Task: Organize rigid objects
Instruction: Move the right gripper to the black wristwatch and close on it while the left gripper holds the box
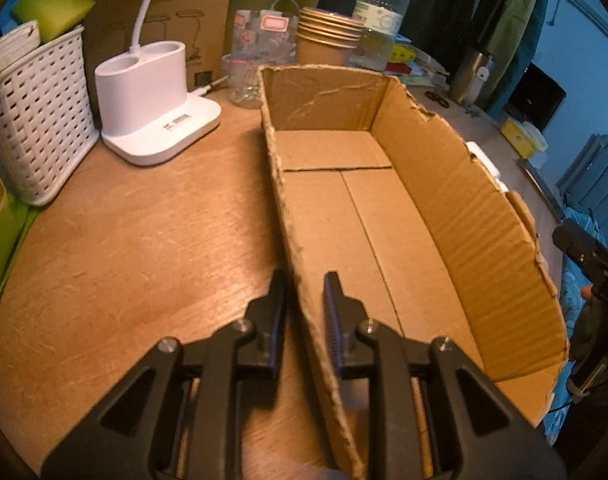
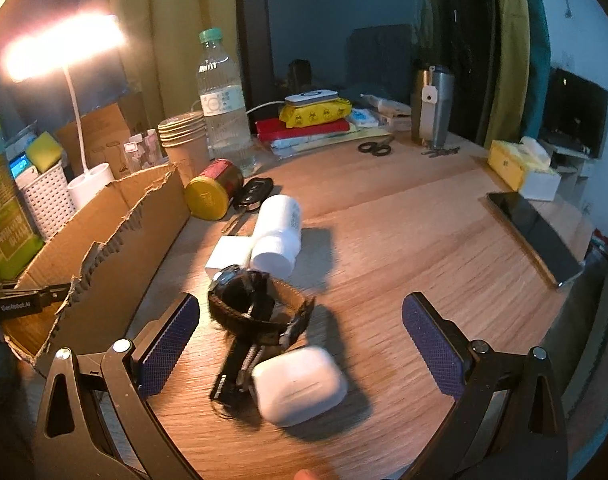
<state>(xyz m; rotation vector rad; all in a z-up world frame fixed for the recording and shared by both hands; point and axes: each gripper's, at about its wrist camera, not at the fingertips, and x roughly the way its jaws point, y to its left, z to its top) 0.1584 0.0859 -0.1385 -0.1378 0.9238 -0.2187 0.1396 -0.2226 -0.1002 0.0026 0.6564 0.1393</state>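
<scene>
Straddling the cardboard box's (image 1: 384, 208) near wall at lower centre, the left claw (image 1: 304, 292) stands slightly released; the right claw (image 2: 300, 312), spread wide, frames a watch (image 2: 256, 304) and white case (image 2: 300, 384) on the bench (image 2: 424, 240).

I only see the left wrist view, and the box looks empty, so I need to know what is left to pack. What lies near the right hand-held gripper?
Observer: A white earbud case lies on the table in front of the open right hand-held gripper.
Operator: Anything beyond it?
Observer: A black watch, just past the case.
Operator: And farther on?
Observer: A white bottle on its side; a yellow-lidded can lies by the box.
</scene>
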